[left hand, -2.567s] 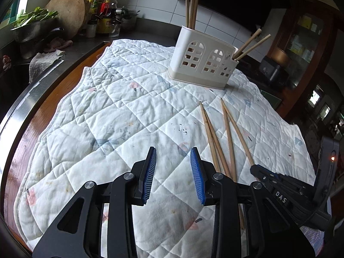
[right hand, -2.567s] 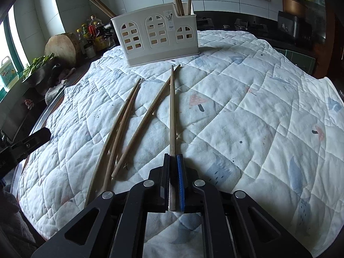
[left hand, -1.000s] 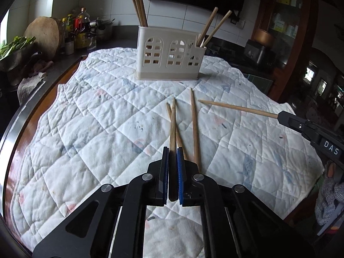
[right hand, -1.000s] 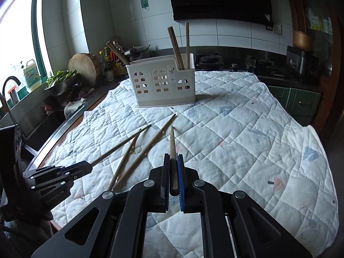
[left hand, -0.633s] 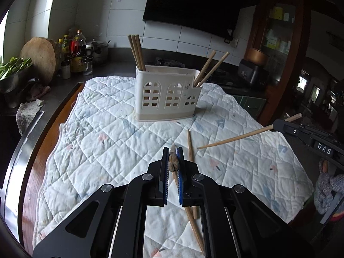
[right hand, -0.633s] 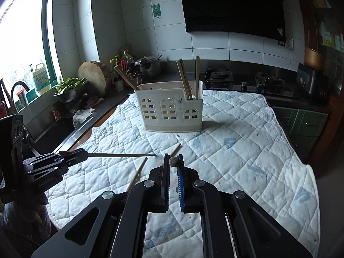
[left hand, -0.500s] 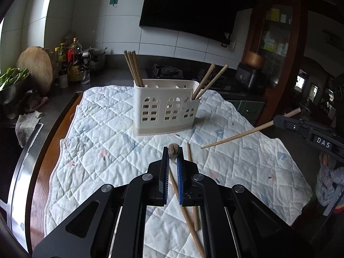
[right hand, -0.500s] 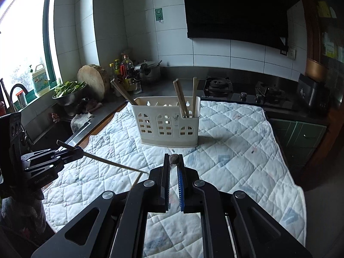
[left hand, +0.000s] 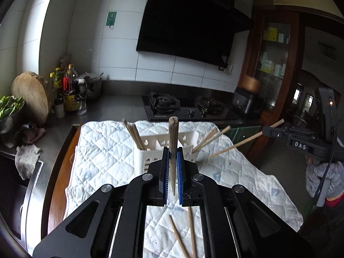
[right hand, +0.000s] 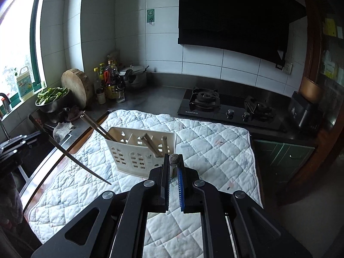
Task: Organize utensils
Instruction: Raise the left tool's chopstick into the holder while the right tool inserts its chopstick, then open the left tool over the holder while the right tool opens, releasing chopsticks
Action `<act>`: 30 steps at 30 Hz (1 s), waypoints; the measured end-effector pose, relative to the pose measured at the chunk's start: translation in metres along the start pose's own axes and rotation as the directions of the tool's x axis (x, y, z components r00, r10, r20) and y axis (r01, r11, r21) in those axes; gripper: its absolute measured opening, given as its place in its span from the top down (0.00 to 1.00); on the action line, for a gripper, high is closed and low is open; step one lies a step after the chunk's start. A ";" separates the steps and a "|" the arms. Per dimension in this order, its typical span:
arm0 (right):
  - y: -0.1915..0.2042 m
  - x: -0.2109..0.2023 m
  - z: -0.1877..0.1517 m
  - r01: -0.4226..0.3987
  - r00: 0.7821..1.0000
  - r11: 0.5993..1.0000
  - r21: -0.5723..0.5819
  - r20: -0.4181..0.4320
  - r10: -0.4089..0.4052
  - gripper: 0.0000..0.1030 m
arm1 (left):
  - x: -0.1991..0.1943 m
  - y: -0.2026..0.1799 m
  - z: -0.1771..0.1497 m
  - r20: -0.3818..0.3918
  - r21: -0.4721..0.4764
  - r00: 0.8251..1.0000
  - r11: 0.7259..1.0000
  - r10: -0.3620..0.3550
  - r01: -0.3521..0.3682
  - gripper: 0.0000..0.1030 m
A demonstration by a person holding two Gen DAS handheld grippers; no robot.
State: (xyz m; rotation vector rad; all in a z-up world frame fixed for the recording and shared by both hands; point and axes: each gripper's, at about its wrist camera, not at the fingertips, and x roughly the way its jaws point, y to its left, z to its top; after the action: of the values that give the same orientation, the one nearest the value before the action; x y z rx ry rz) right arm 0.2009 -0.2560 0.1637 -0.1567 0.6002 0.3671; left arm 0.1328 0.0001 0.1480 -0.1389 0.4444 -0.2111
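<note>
KITCHEN, mid-task: carrying two wooden chopsticks toward a white plastic utensil holder [left hand: 148,150] on a quilted mat [left hand: 103,146] spread over the surface [left hand: 58,172].

Clamped in the left tool [left hand: 172,150], pads pressed together on its lower shaft: the first chopstick [left hand: 173,133], near upright, blunt end up, directly in front of the holder at 12 o'clock. Seen from the right wrist, slanting tip-down over the mat at 9 o'clock.

Pinched the same way in the right tool [right hand: 173,165]: the second chopstick [right hand: 174,158], viewed end-on, with the holder just beyond at 11 o'clock. Seen from the left wrist at 3 o'clock, angled down toward the mat, tip clear of the holder.

Already standing in the holder's compartments: several chopsticks, leaning outward. Left flat on the mat at 6 o'clock under the left tool: two loose chopsticks [left hand: 178,234].

Judging by looks: light, stiff, slender, smooth round wood, so apt to pivot or slide between flat pads rather than bend or break. Best gripped near the thick end, across the shaft, leaving the long taper free to drop into a compartment. Worth watching: a tip catching on the holder's rim or on the sticks already leaning there, and a light holder tipping if nudged.
</note>
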 end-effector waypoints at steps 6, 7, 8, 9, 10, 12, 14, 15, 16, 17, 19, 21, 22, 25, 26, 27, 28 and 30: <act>-0.005 0.017 0.028 0.019 1.000 1.000 -0.017 -0.003 -0.019 0.94 | 0.000 0.004 0.043 0.099 -0.015 0.994 0.999 0.042 -0.041 0.95; -0.006 0.019 0.032 0.018 1.000 1.000 -0.017 -0.005 -0.018 0.94 | 0.001 0.005 0.047 0.112 -0.016 0.992 0.998 0.058 -0.056 0.95; -0.007 0.022 0.035 0.016 1.000 1.000 -0.018 -0.006 -0.016 0.94 | 0.003 0.007 0.051 0.119 -0.023 0.991 0.998 0.064 -0.062 0.95; -0.008 0.025 0.039 0.012 1.000 1.000 -0.018 -0.008 -0.013 0.94 | 0.007 0.010 0.055 0.124 -0.034 0.990 0.997 0.069 -0.065 0.95; -0.008 0.028 0.041 0.008 1.000 1.000 -0.018 -0.012 -0.008 0.94 | 0.010 0.013 0.058 0.128 -0.041 0.989 0.997 0.075 -0.070 0.95; -0.008 0.034 0.046 0.002 1.000 1.000 -0.021 -0.020 -0.003 0.94 | 0.019 0.016 0.061 0.134 -0.048 0.986 0.995 0.096 -0.090 0.95; -0.006 0.041 0.049 0.002 0.999 1.000 -0.031 -0.032 -0.003 0.94 | 0.027 0.018 0.061 0.130 -0.056 0.986 0.993 0.107 -0.100 0.95; -0.006 0.044 0.049 -0.003 0.999 0.999 -0.035 -0.038 0.002 0.94 | 0.033 0.020 0.061 0.129 -0.061 0.985 0.992 0.117 -0.110 0.95; -0.005 0.048 0.050 -0.007 0.999 0.999 -0.040 -0.047 0.005 0.94 | 0.038 0.022 0.060 0.123 -0.066 0.985 0.991 0.123 -0.115 0.95; -0.004 0.051 0.050 -0.011 0.998 0.999 -0.044 -0.056 0.009 0.94 | 0.044 0.024 0.059 0.113 -0.072 0.986 0.991 0.123 -0.116 0.95; -0.001 0.055 0.051 -0.012 0.998 0.998 -0.056 -0.060 0.009 0.94 | 0.057 0.028 0.057 0.090 -0.081 0.988 0.990 0.123 -0.115 0.95; 0.001 0.057 0.053 -0.013 0.998 0.998 -0.065 -0.061 0.009 0.94 | 0.067 0.031 0.055 0.064 -0.081 0.990 0.990 0.124 -0.119 0.95; 0.002 0.056 0.053 -0.014 0.998 0.997 -0.072 -0.059 0.010 0.94 | 0.072 0.033 0.053 0.052 -0.082 0.991 0.990 0.120 -0.115 0.95; 0.004 0.050 0.058 -0.021 0.999 0.997 -0.076 -0.031 0.018 0.94 | 0.081 0.037 0.050 0.027 -0.083 0.993 0.991 0.111 -0.109 0.94; 0.004 0.050 0.059 -0.026 0.999 0.997 -0.072 -0.033 0.024 0.94 | 0.084 0.038 0.049 0.022 -0.083 0.994 0.991 0.110 -0.108 0.95; 0.005 0.051 0.059 -0.026 0.999 0.997 -0.077 -0.039 0.023 0.94 | 0.086 0.039 0.048 0.015 -0.084 0.994 0.991 0.107 -0.105 0.95; 0.007 0.053 0.059 -0.023 0.999 0.996 -0.087 -0.049 0.019 0.94 | 0.088 0.040 0.047 0.010 -0.087 0.995 0.991 0.103 -0.102 0.94; 0.009 0.057 0.058 -0.020 0.998 0.995 -0.099 -0.060 0.014 0.94 | 0.091 0.041 0.046 0.000 -0.085 0.995 0.991 0.100 -0.099 0.94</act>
State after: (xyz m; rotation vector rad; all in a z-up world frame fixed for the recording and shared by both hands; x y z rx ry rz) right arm 0.2713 -0.2166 0.1783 -0.2591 0.6426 0.4104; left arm 0.2402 0.0227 0.1443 -0.1995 0.4550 -0.0939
